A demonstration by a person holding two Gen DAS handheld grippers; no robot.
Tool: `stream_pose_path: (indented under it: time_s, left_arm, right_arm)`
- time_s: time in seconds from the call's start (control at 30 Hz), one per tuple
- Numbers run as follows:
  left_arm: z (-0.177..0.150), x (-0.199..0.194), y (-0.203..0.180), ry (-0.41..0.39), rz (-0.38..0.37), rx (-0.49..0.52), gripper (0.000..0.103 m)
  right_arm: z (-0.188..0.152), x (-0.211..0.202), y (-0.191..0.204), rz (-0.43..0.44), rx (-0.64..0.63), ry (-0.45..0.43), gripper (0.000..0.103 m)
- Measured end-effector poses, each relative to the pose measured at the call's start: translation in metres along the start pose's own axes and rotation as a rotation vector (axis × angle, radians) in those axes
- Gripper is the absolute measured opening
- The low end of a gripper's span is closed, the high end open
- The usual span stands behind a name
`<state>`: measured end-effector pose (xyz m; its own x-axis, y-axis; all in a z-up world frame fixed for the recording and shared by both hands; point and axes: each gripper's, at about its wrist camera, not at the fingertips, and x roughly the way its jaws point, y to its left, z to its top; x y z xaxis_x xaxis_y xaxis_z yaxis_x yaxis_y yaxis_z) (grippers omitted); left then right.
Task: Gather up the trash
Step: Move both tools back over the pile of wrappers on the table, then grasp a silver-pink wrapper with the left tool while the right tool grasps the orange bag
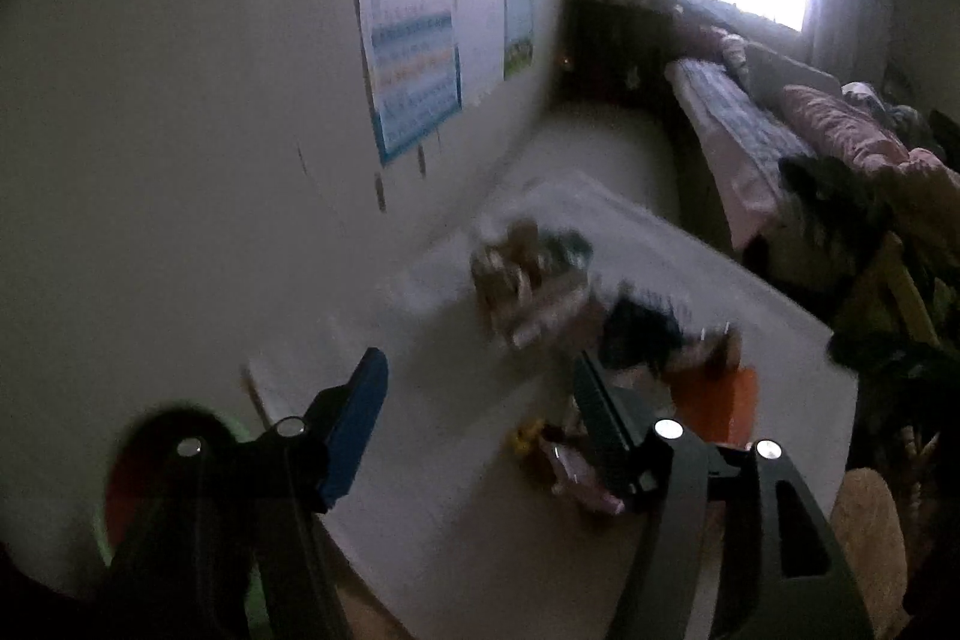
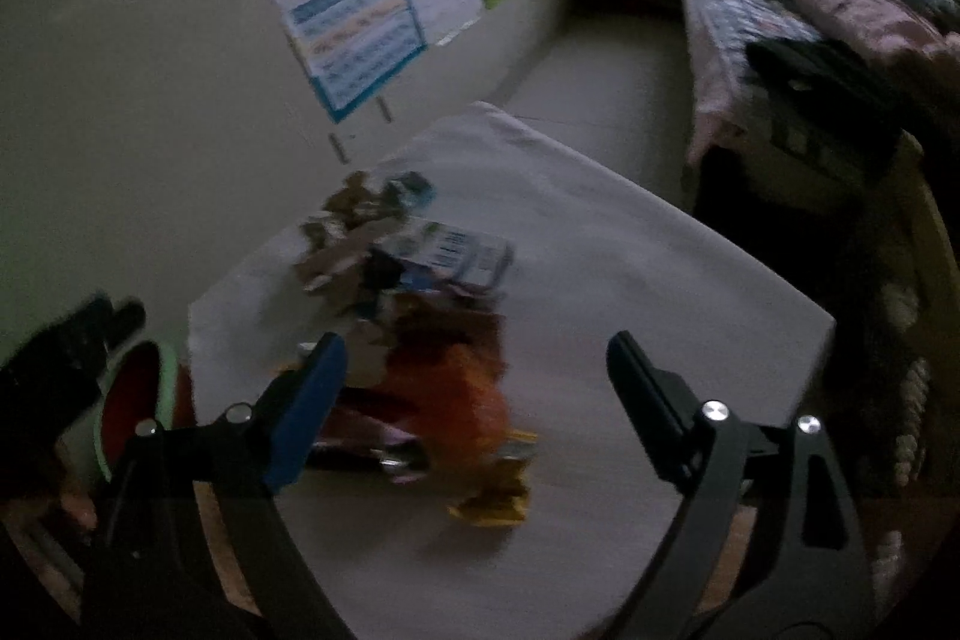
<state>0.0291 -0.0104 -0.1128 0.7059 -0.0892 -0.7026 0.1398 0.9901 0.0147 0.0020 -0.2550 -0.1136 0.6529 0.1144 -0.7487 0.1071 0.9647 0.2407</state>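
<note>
both views are smeared by motion blur: the trash heap (image 2: 402, 292) on the white table (image 2: 630, 280) shows only as orange, yellow and blue patches, with no single piece identifiable. the wall posters (image 1: 414, 34) are unreadable. the green-rimmed bin (image 2: 141, 400) sits half hidden behind the gripper.

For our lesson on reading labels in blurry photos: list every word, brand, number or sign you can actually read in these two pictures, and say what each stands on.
None can be read.
Wall posters: rows of print, too blurred.
White and blue packet on the table: dark barcode-like stripes, no legible text.
Orange wrapper: no readable print.
Yellow wrapper: blurred.
Brown crumpled trash: blurred.
</note>
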Motion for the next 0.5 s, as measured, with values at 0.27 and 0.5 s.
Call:
stream_pose_path:
  time_s: [0.27, 0.5]
  left_arm:
    - [-0.033, 0.051, -0.017, 0.209, -0.147, -0.025, 0.059]
    - [-0.056, 0.097, -0.041, 0.388, -0.253, -0.041, 0.025]
  right_arm:
    - [-0.013, 0.013, -0.033, -0.018, 0.077, 0.053, 0.087]
    - [-0.018, 0.017, -0.033, 0.008, 0.083, 0.074, 0.087]
